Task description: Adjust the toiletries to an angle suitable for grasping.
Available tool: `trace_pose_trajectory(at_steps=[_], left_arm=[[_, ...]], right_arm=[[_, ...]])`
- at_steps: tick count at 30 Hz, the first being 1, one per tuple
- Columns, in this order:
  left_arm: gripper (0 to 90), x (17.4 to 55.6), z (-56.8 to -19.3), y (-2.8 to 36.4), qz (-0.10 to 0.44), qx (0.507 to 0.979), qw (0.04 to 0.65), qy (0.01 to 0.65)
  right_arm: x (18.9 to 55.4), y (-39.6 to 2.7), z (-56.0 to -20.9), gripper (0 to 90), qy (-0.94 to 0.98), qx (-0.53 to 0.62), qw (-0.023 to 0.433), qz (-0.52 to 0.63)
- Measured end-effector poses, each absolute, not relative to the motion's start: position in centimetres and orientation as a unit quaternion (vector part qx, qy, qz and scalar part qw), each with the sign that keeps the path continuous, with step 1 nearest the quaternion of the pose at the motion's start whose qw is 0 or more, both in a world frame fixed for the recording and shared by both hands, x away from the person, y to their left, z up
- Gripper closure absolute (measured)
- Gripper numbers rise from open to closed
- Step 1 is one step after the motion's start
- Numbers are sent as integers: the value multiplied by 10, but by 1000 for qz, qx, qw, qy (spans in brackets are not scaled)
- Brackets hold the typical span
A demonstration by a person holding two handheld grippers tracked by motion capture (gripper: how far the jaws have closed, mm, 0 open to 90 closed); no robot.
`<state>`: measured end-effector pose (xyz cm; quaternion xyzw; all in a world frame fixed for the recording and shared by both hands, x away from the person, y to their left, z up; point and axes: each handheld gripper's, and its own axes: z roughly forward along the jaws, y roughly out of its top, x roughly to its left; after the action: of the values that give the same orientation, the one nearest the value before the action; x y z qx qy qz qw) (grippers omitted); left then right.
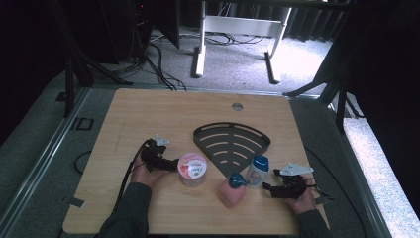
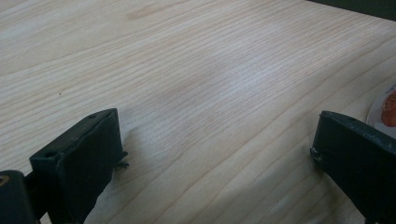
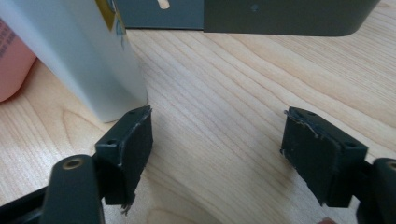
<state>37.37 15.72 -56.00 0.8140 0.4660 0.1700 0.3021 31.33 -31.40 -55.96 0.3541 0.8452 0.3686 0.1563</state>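
Three containers stand on the table [image 1: 148,114]: one round tub [image 1: 192,168] with a pink-and-white lid, one pink pump bottle [image 1: 231,190] with a teal pump head, and one white bottle [image 1: 257,171] with a blue cap. One dark fan-shaped slotted rack [image 1: 232,145] lies flat behind them, near the table's middle. There are two grippers, one in each hand.

The table is pale wood with a small round hole near its far edge. It stands on grey carpet; cables trail across the floor beyond it, the legs of a white frame rise at the back, and the room's sides are dark.

The left gripper [image 1: 168,163] lies low over the wood, jaws pointing at the tub and just beside it. In the left gripper view its jaws stand wide apart with bare wood between them, and the tub's edge [image 2: 385,109] shows past the right-hand jaw.

The right gripper [image 1: 270,188] rests near the table's front right, jaws pointing at the white bottle. In the right gripper view its jaws are apart and hold nothing; the white bottle [image 3: 79,56] stands just beyond the left-hand jaw, the pink bottle [image 3: 14,60] beside it, the rack [image 3: 289,16] farther off.
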Motion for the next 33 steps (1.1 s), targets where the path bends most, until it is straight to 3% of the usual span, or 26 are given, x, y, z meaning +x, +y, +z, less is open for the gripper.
trace_pose_trajectory(at_steps=[12,15,20,22,25,29,33], left_arm=[[49,371,-560,158,171,815,311,457],[201,369,-558,158,170,820,316,447],[334,366,-555,158,167,825,325,431],[478,364,-553,155,165,826,326,429],[583,361,-552,152,170,831,323,419],[668,357,-548,148,195,834,302,420],[676,350,-534,150,197,822,331,418]], right_arm=[[315,-313,-560,186,852,342,150,367],[315,-313,-560,186,852,342,149,367],[315,-313,-560,186,852,342,149,367],[315,-313,-560,186,852,342,149,367],[315,-313,-560,186,852,342,149,367],[315,-313,-560,186,852,342,149,367],[315,-313,-560,186,852,342,149,367]])
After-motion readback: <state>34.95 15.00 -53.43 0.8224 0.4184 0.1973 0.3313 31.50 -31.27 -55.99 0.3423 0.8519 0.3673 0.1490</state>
